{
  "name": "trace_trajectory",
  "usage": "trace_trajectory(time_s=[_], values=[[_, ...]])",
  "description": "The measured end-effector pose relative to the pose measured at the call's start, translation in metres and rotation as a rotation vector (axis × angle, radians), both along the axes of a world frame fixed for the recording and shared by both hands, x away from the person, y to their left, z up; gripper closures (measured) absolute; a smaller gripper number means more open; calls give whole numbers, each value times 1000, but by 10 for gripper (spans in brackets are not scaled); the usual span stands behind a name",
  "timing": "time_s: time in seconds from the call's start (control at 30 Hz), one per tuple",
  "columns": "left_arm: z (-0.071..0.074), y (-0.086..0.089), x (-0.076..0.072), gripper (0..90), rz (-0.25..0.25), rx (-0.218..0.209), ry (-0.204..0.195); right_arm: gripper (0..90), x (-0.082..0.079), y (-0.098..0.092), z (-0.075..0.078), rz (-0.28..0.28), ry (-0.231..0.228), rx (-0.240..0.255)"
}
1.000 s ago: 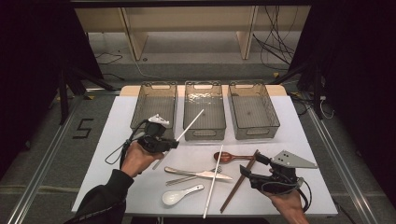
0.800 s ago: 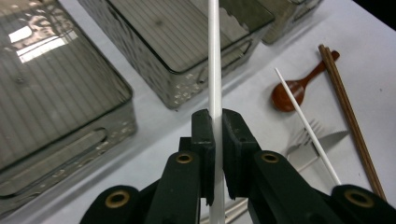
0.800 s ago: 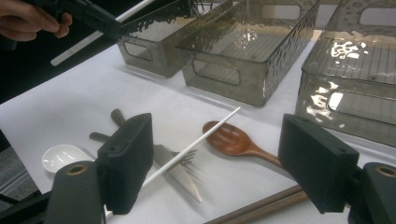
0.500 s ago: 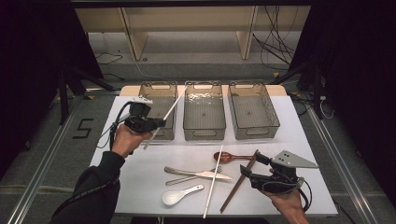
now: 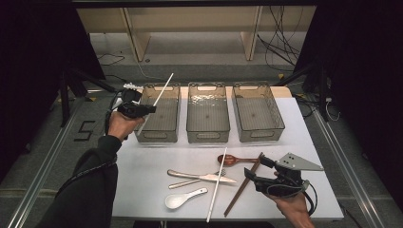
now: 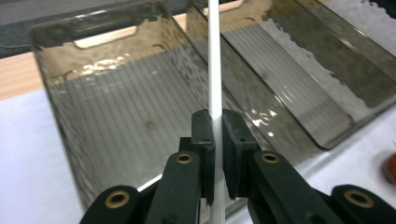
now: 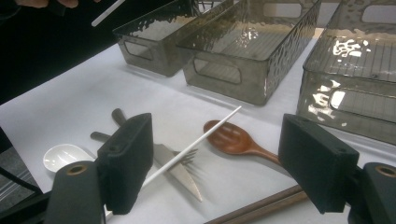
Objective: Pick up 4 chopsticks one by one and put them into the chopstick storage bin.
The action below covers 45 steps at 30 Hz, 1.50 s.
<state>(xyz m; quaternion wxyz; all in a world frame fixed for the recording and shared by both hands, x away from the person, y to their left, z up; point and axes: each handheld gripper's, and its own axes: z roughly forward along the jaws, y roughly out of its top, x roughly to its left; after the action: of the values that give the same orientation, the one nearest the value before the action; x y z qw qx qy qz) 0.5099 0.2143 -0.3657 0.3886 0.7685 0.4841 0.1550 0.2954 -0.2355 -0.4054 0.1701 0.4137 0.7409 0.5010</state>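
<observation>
My left gripper (image 5: 145, 109) hovers at the left edge of the left smoky clear bin (image 5: 157, 137), shut on a white chopstick (image 5: 163, 89) that slants up and away over that bin. In the left gripper view the pads (image 6: 205, 135) pinch the chopstick (image 6: 214, 60) above the bin's ribbed floor (image 6: 116, 121). My right gripper (image 5: 256, 167) rests low at the front right of the table, jaws wide apart with nothing between them. Ahead of my right gripper (image 7: 222, 163) lie a second white chopstick (image 7: 196, 142) and a wooden spoon (image 7: 233, 140).
A middle bin (image 5: 207, 137) and a right bin (image 5: 260, 135) stand beside the left one. On the white table's front lie a knife (image 5: 199, 176), a fork (image 5: 190, 183), a white ceramic spoon (image 5: 178, 199) and a brown chopstick (image 5: 242, 185).
The left hand has carried the white chopstick leftward and farther back, from in front of the bins to the left bin's left side. The right gripper has stayed put.
</observation>
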Motion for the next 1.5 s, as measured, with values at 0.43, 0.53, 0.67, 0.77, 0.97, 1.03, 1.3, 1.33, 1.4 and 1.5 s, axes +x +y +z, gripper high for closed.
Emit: trace_trajectory(time_s=[0.43,0.53,0.67,0.77,0.97,1.03,1.3,1.33,1.4,1.5], values=[[-7,12,28,839,46,5,0,274,0,-1,1,3,0,7],[-8,13,32,839,66,-6,-2,274,0,-1,1,4,2,7],[-9,11,38,838,69,16,-7,274,0,-1,1,4,4,9],[-12,10,40,838,60,28,-2,274,0,-1,1,5,1,13],[-18,7,44,838,54,53,1,274,0,-1,1,8,1,9],[-19,7,45,838,48,66,-4,274,0,-1,1,7,2,10],[-26,7,46,837,39,111,1,274,-1,-1,1,8,1,9],[-27,8,47,837,40,113,7,274,-1,-1,1,8,0,9],[-28,8,47,837,44,107,9,274,0,0,1,10,-1,8],[-30,5,48,837,42,119,14,274,0,-1,1,10,1,9]])
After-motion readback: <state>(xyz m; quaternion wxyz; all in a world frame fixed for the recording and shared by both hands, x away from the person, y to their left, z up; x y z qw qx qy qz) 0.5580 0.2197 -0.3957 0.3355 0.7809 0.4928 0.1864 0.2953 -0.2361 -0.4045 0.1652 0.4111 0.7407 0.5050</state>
